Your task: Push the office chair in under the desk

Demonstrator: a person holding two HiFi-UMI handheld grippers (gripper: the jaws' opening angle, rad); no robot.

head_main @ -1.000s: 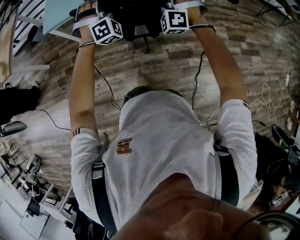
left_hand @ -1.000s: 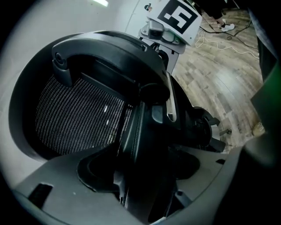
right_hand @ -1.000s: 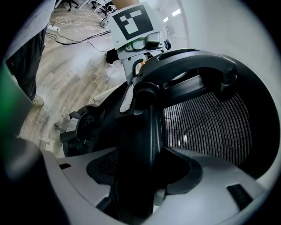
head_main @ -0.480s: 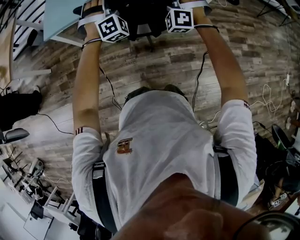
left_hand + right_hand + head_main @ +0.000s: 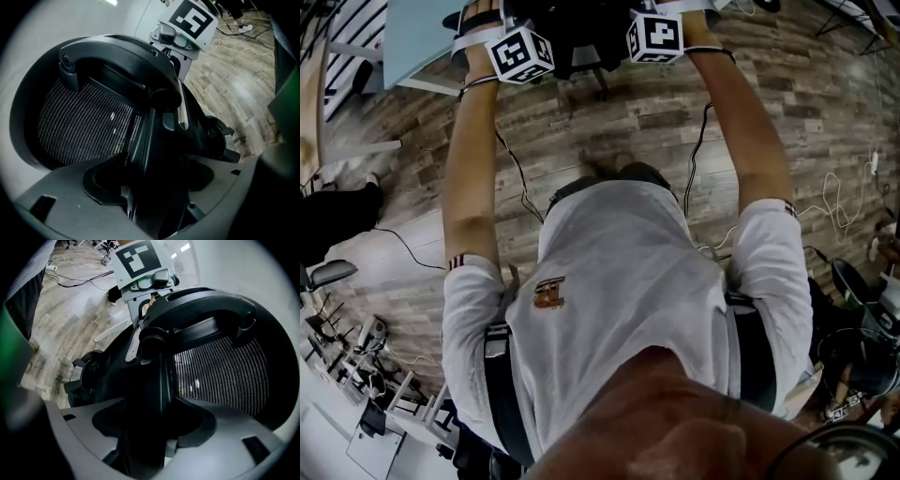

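Two claws grip the office chair point(image 5: 574, 33), one on each side of its back. The left claw point(image 5: 146, 201) is closed on a black upright member of the chair frame, which fills the gap between its jaws, and the grey mesh of the backrest point(image 5: 86, 124) lies to the left of that member. The right claw point(image 5: 143, 439) is closed in the same way on the matching black frame member, with the mesh to its right. Each gripper view shows the marker cube of the other claw beyond the curved top bar of the backrest point(image 5: 119, 51). In the head view both of the person's arms are stretched forward, with the left forearm point(image 5: 473, 159) and right forearm point(image 5: 741, 131) roughly parallel, and both marker cubes sit against the dark chair back at the top of the picture. The office chair stands at the near edge of the bench point(image 5: 417, 33), just beside the pale portion of bench top that shows there. How far the seat reaches under that edge cannot be told. The chair base point(image 5: 220, 136) rests on a wood-plank floor point(image 5: 619, 112). A black cable point(image 5: 520, 183) lies on the floor, well back from the near edge of the bench.
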